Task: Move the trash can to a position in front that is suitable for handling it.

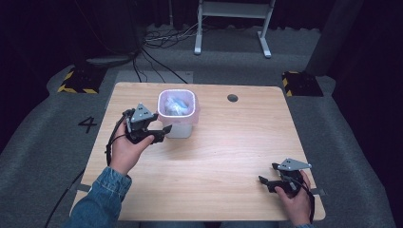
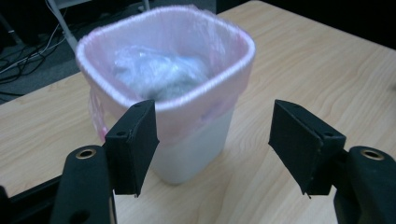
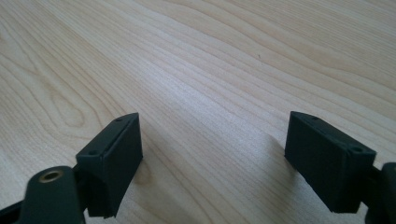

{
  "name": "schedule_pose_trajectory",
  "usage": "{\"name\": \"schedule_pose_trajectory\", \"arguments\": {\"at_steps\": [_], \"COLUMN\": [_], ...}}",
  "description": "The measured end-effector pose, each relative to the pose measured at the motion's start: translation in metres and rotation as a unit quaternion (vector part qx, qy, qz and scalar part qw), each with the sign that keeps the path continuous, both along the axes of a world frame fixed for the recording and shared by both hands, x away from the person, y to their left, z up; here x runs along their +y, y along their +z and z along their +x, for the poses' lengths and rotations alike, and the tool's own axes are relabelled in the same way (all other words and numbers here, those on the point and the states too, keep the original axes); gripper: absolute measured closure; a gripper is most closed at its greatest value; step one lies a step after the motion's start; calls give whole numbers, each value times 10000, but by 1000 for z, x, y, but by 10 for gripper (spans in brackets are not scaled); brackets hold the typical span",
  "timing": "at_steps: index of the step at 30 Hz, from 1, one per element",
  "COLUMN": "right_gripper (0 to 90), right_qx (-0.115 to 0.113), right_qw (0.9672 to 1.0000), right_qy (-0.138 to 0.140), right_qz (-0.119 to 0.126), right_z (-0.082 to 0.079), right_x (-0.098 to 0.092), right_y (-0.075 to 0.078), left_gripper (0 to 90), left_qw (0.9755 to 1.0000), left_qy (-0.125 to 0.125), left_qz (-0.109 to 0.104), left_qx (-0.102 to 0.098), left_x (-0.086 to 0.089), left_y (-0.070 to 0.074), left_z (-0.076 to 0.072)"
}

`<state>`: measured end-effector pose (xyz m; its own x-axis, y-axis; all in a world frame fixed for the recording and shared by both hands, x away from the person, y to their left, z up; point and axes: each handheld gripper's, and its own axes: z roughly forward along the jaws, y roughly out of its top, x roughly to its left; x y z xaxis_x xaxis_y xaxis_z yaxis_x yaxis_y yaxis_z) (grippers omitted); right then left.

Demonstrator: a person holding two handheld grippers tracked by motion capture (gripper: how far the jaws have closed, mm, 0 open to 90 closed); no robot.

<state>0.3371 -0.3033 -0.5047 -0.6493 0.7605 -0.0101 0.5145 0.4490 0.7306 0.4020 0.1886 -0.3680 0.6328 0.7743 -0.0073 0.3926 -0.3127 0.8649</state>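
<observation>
Your light wooden table (image 1: 223, 156) with the rounded corners takes up most of the high view, and it has a small dark round hole (image 1: 232, 98) near the far edge. Toward the far left of it sits the small white plastic bin with the pink bag liner (image 1: 177, 113), standing upright, liner folded over the rim. Down inside you can see a crumpled clear-bluish plastic wad (image 2: 161, 72), kinda blurry, so I can't tell what it actually is.

Your left gripper (image 1: 160, 133) is just beside the bin on its near-left side, held up off the table in your left hand (image 1: 124, 151), denim sleeve (image 1: 102, 199) below it. Its jaws are spread wide with nothing between them; in the left gripper view the bin sits right past the tips, not touched.

Your right gripper (image 1: 267, 181) is way over at the near right corner, well apart from the bin, low over bare wood. Jaws spread there too, pinching nothing.
</observation>
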Motion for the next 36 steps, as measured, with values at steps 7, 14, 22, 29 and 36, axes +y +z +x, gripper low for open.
{"name": "schedule_pose_trajectory", "arguments": {"at_steps": [7,14,22,29,36], "right_gripper": [191,191,191,191,191], "right_qx": [0,2,0,-3,-3], "right_qw": [10000,10000,10000,10000,10000], "right_qy": [0,1,0,-8,-9], "right_qz": [0,0,-1,-3,-3], "right_z": [0,0,0,0,0], "right_x": [0,0,0,0,0], "right_y": [0,0,0,0,0], "left_gripper": [345,380,480,785,815], "left_qw": [9999,9998,9989,9983,9968], "left_qy": [-13,-150,-440,-542,-727], "left_qz": [-101,87,170,151,341], "left_qx": [-103,-133,55,126,66], "left_x": [-18,-44,-71,-79,-82], "left_y": [7,5,-4,-7,-5], "left_z": [21,34,42,50,44]}}
